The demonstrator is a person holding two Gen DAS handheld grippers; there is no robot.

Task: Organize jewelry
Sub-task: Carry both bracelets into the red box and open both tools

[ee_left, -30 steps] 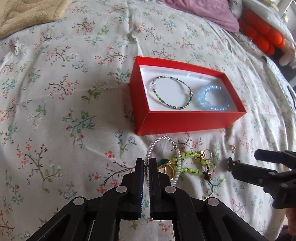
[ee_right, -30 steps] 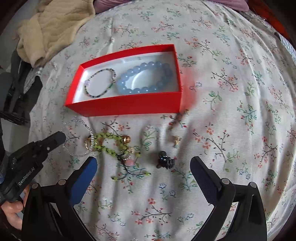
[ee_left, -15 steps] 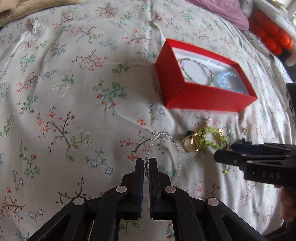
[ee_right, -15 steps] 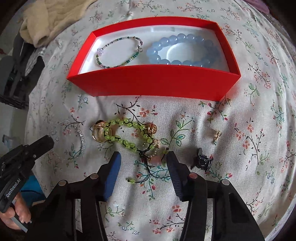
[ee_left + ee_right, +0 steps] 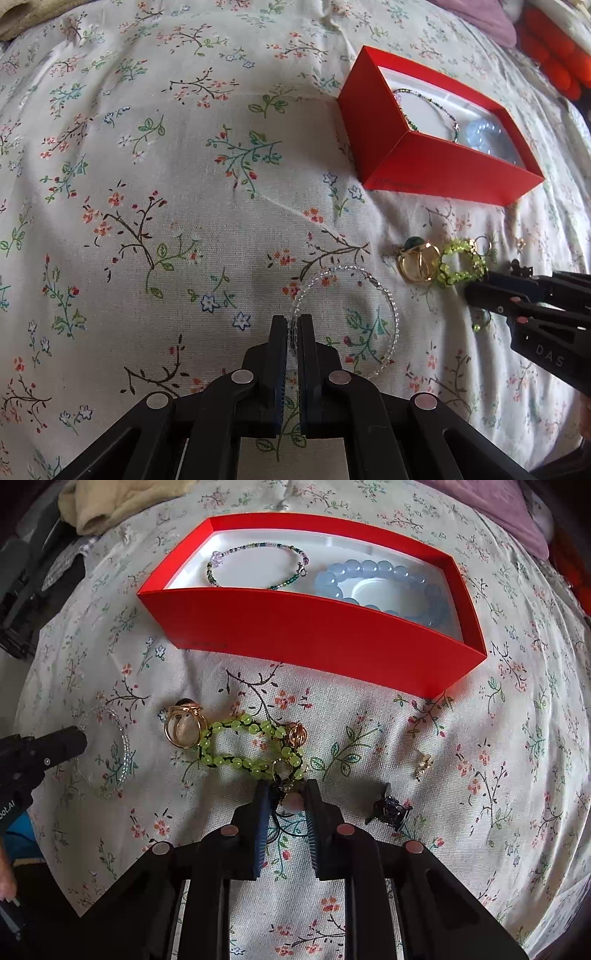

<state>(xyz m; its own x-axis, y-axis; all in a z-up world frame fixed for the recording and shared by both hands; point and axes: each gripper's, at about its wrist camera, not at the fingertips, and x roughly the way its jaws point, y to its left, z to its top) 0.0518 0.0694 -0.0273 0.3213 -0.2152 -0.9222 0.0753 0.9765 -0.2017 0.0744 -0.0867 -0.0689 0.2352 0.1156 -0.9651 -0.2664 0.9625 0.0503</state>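
A red box (image 5: 314, 638) on the flowered bedspread holds a thin green bead bracelet (image 5: 255, 565) and a pale blue bead bracelet (image 5: 384, 583); the box also shows in the left wrist view (image 5: 439, 173). My left gripper (image 5: 292, 325) is shut on a clear bead bracelet (image 5: 369, 288), which lies on the cloth. My right gripper (image 5: 286, 794) is nearly closed around the knot end of a lime green bead bracelet (image 5: 243, 749), with a pinkish bead between the jaws. It shows in the left wrist view (image 5: 480, 288) at the green bracelet (image 5: 460, 262).
A gold ring (image 5: 183, 725) lies left of the green bracelet, also in the left wrist view (image 5: 419, 264). A small black clip (image 5: 389, 810) and a small gold earring (image 5: 423, 764) lie to the right. A beige blanket (image 5: 122, 498) lies at the back left.
My left gripper dragged the clear bracelet left, away from the other jewelry. My right gripper moved in toward the green bracelet and narrowed from wide open to nearly closed around its knot.
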